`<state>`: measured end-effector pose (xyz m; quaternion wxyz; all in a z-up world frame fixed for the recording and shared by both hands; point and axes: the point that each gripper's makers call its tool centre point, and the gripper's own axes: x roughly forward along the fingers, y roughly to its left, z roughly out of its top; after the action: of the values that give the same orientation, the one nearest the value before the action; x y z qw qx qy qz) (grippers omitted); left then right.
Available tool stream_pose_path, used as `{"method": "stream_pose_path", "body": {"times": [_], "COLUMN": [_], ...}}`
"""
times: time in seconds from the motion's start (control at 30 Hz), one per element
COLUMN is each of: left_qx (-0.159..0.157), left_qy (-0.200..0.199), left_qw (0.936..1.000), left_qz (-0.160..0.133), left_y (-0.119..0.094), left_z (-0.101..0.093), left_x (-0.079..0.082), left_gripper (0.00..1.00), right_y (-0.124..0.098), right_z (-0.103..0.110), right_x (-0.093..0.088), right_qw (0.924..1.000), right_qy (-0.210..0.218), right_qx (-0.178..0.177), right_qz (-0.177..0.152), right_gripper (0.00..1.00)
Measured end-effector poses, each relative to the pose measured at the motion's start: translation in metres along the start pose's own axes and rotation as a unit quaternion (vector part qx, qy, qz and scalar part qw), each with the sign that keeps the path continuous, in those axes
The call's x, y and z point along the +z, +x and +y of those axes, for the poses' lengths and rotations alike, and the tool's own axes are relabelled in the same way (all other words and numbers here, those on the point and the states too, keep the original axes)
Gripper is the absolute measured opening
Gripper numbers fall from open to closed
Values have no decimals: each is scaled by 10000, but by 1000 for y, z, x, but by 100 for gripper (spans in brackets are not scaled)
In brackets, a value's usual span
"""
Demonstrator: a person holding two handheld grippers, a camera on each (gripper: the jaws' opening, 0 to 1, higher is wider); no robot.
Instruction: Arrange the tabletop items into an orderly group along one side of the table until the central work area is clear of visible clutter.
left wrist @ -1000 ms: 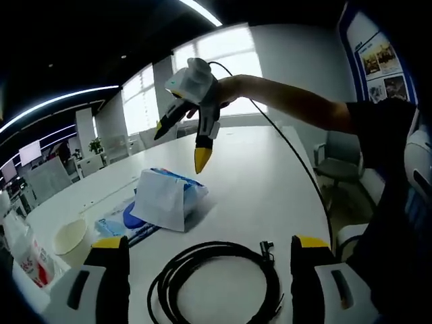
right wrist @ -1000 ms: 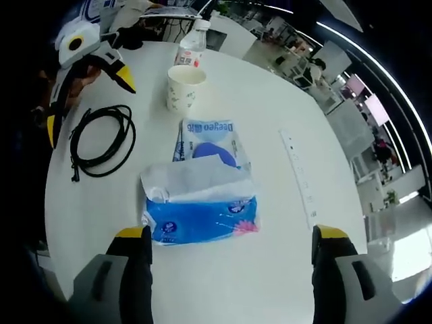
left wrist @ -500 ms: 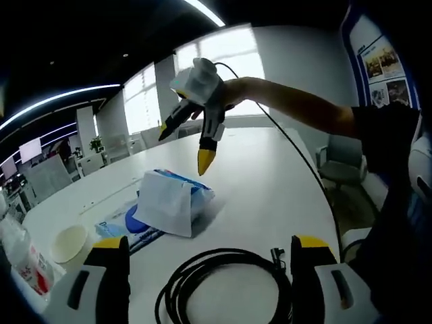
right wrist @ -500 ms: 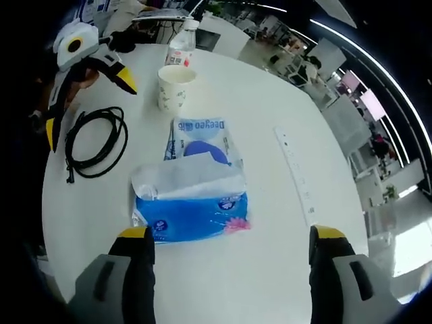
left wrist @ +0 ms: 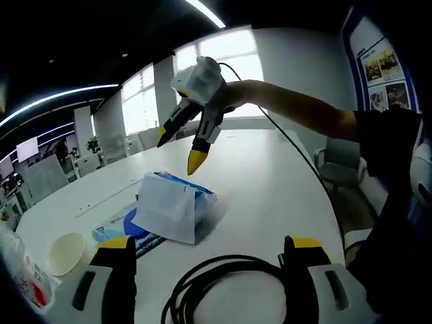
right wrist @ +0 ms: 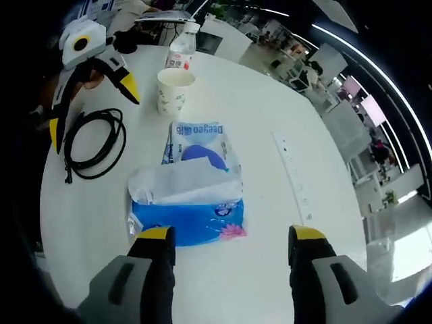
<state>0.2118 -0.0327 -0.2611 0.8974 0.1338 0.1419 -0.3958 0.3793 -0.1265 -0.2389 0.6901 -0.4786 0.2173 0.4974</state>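
Tissue pack (right wrist: 187, 202): it lies near the middle of the white surface (right wrist: 270, 94), blue wrapper with a white sheet pulled up on top. In your left gripper view the same pack (left wrist: 172, 206) sits beyond the cable.
Flat packet (right wrist: 196, 140): a blue and white packet lies flat, touching the far side of the tissue pack.
Cable (right wrist: 91, 143): a black coil lies well to the left of the tissue pack in your right gripper view; in your left gripper view the coil (left wrist: 229, 287) lies between your own jaws.
Cup (right wrist: 173, 88): a paper cup stands upright past the flat packet.
Bottle (right wrist: 182, 48): a plastic bottle stands just behind the cup.
Power strip (right wrist: 291, 177): a long white strip lies to the right of the tissue pack, apart from it.
Right tongs (right wrist: 231, 235): released, jaws spread wide, hanging above the near edge of the tissue pack without touching it.
Left tongs (left wrist: 209, 241): released, jaws wide apart over the cable, nothing between them.
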Motion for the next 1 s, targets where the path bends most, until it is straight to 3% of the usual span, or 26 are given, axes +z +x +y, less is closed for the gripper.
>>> {"method": "stream_pose_path", "body": {"times": [0.3, 0.73, 0.83, 1.0], "left_qx": [-186, -484, -575, -465], "left_qy": [62, 203, 73, 200], "left_qw": [9996, 9981, 9972, 9970], "left_qz": [223, 314, 466, 591], "left_y": [18, 39, 47, 56], "left_z": [-1, -13, -13, -5], "left_x": [-5, 4, 2, 1], "left_gripper": [82, 72, 68, 65], "right_y": [7, 12, 14, 18], "right_z": [6, 6, 5, 6], "right_x": [-1, -3, -4, -6], "right_qw": [9998, 9996, 9996, 9995], "right_qy": [-26, -45, -54, -138], "right_qx": [142, 239, 249, 230], "right_qz": [113, 119, 128, 183], "right_gripper": [56, 49, 48, 41]}}
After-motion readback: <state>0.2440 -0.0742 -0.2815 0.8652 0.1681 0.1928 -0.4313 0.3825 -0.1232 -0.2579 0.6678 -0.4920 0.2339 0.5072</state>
